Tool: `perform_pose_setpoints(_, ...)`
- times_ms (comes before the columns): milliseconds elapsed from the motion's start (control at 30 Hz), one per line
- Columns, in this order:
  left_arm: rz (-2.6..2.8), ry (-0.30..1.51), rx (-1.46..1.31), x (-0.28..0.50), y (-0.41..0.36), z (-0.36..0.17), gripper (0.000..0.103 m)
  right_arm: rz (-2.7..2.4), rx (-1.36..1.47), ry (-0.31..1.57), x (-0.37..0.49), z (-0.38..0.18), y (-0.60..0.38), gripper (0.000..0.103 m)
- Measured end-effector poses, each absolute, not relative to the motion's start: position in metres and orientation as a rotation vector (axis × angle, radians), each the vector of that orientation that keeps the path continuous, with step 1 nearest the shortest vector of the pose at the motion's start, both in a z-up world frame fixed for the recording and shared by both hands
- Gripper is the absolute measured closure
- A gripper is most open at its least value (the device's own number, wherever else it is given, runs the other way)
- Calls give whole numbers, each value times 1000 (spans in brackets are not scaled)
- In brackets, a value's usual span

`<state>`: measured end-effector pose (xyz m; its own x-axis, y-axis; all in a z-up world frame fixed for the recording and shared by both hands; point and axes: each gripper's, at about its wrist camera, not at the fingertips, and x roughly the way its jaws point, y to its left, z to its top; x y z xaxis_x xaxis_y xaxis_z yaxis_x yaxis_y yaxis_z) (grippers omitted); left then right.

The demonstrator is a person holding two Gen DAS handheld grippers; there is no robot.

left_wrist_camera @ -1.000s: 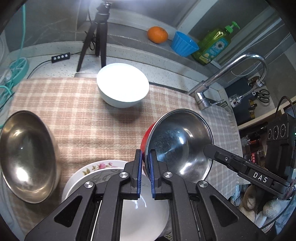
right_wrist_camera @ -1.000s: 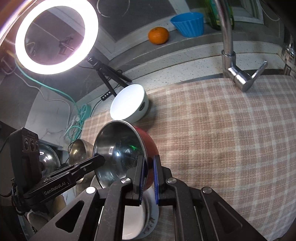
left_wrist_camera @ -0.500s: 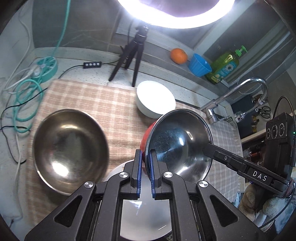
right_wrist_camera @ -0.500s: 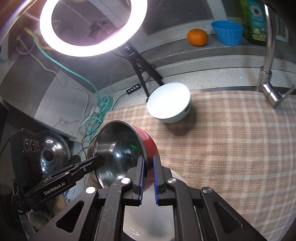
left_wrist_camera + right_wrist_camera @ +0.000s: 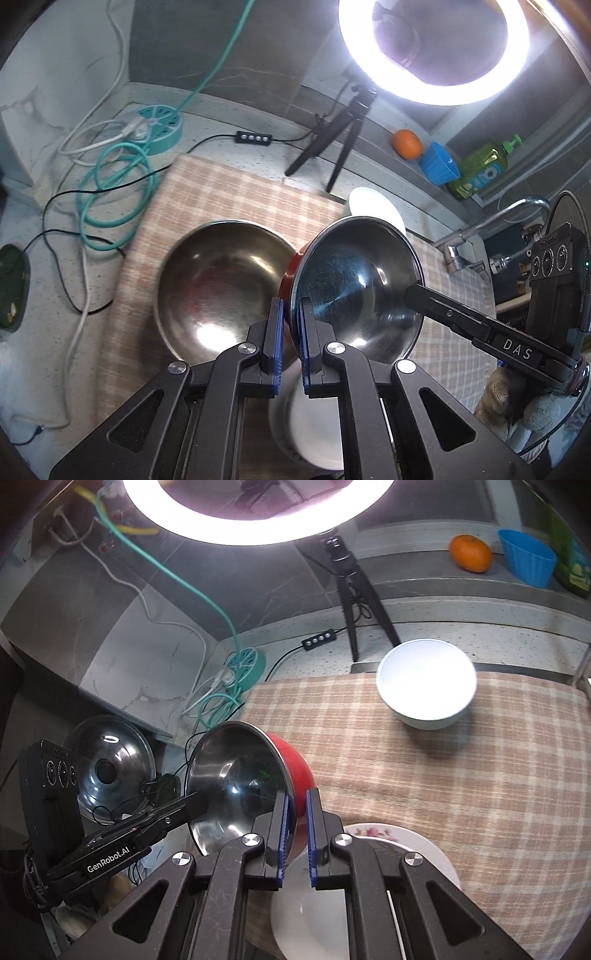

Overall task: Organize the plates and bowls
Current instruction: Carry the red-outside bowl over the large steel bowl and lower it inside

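Both grippers clamp one red-sided steel bowl by opposite rims, airborne and tilted.

Left gripper [image 5: 291, 334] is closed on the red steel bowl [image 5: 354, 288] at its near-left rim; right gripper [image 5: 295, 829] is closed on the near-right rim. Large steel bowl [image 5: 221, 280] lies just left of and below the held bowl on the checked cloth [image 5: 461, 775], nearer the left hand; white bowl [image 5: 426, 683] sits far right, floral plate [image 5: 399, 834] near. Legible: "DAS", "GenRobot.AI".

a home kitchen: sink tap [image 5: 517, 210], dish soap bottle [image 5: 484, 171], stone counter [image 5: 461, 627].
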<state>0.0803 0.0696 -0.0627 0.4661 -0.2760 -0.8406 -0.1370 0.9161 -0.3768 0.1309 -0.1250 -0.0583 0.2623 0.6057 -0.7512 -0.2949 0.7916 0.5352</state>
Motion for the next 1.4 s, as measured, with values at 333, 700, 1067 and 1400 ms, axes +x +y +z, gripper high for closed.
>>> perform_pose_setpoints(333,-8,1126,-449,80,108,-85,97,652,246,1192,138,-76,-71,95)
perform_pose_setpoints(700,38,1191,-448,84,124,-116,97,634,138,1225,139,-101,-37,95)
perform_pose_setpoints(1067,70,1207,-370,90,118,-125,97,592,39,1230,137,-116,-21,95)
perform_pose_setpoints(1400,76,1206,-301,96,110,-127,97,553,-5,1229,138,-120,-17,93)
